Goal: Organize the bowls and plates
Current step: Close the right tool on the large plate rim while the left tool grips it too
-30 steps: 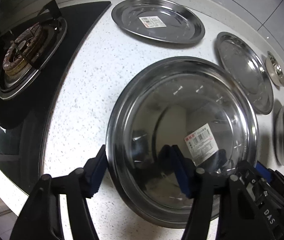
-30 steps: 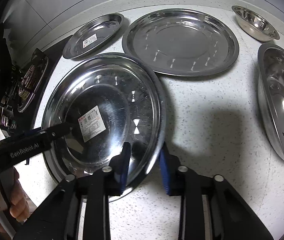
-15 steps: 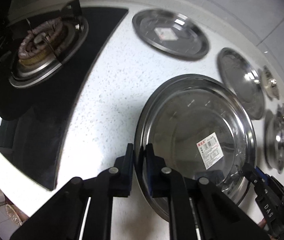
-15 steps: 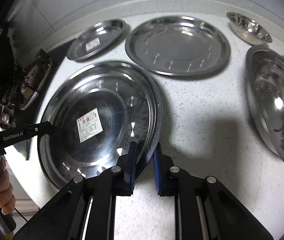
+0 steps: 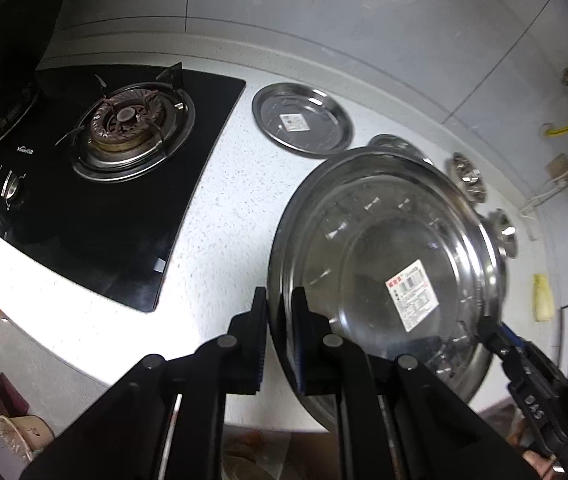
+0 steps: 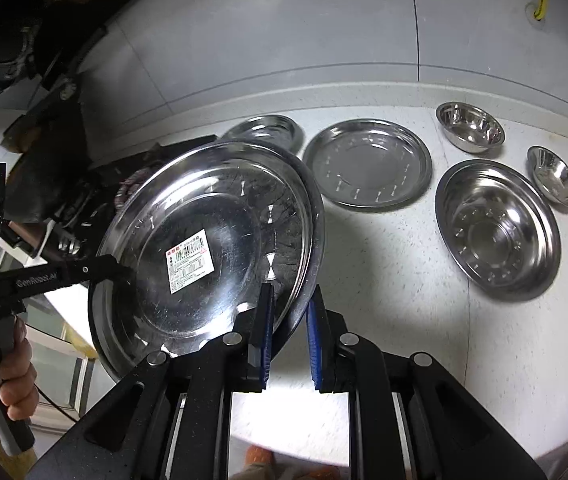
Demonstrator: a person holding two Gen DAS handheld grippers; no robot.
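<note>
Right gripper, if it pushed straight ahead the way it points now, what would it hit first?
Probably the flat unlabeled plate on the counter; the right gripper is already shut on the large labeled plate. Depth is uncertain.

Dim fisheye views, perhaps overexposed counter (image 6: 404, 280) glare

Both wrist views look down close from opposite rims of one large plate (image 5: 384, 264), sharing it

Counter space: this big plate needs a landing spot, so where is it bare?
Bare counter lies below the flat plate, left of the deep dish; another strip runs between stove and small plate. The right back, with bowls, is crowded.
</note>
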